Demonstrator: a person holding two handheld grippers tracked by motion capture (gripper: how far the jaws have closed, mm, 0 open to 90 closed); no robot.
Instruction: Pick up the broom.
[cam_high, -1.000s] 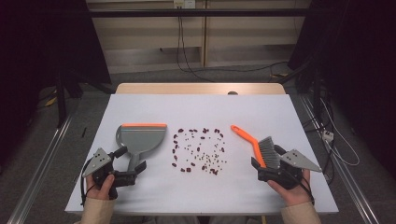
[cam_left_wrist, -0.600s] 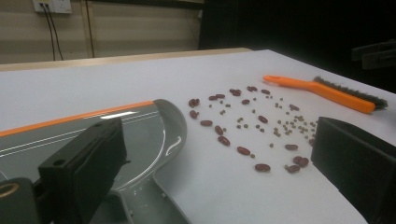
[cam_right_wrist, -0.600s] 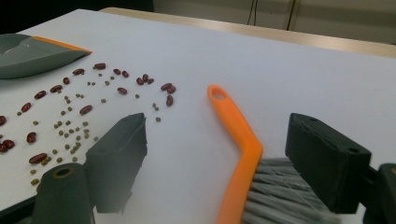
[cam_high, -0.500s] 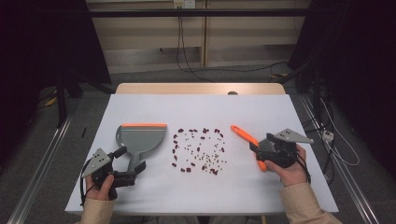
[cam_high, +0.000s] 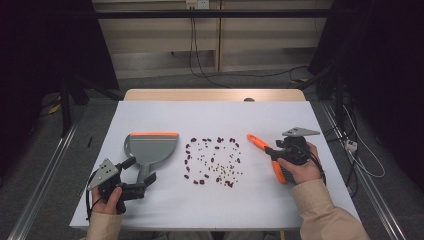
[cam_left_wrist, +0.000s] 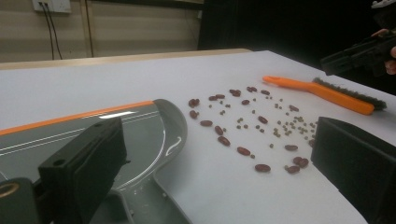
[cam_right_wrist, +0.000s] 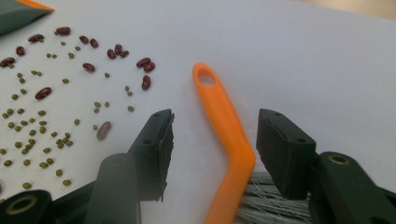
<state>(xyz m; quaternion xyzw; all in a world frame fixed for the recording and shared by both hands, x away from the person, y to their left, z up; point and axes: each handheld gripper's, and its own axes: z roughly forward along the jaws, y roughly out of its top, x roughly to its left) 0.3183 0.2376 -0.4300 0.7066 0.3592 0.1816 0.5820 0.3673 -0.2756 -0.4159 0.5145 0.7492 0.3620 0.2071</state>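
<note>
Right gripper (cam_right_wrist: 212, 154) closing astride orange brush handle (cam_right_wrist: 224, 121), not touching

Lab or test room set up for recording, not a home. White table (cam_high: 210, 115) at centre, bare-topped, resting on a wooden board (cam_high: 215, 94) at 12 o'clock. Metal floor rails (cam_high: 42, 185) at 8 o'clock and at 4 o'clock. Dark curtains (cam_high: 45, 45) at 10 o'clock and 2 o'clock. Plain beige wall (cam_high: 165, 40) at 12 o'clock, with a wall socket (cam_high: 196, 4) and black cables (cam_high: 200, 65) hanging down to a grey floor. White power strip (cam_high: 351, 146) at 3 o'clock on the floor. Scattered beans (cam_high: 212, 160), dustpan (cam_high: 150, 147) and brush (cam_high: 265, 152) laid out as test props.
</note>
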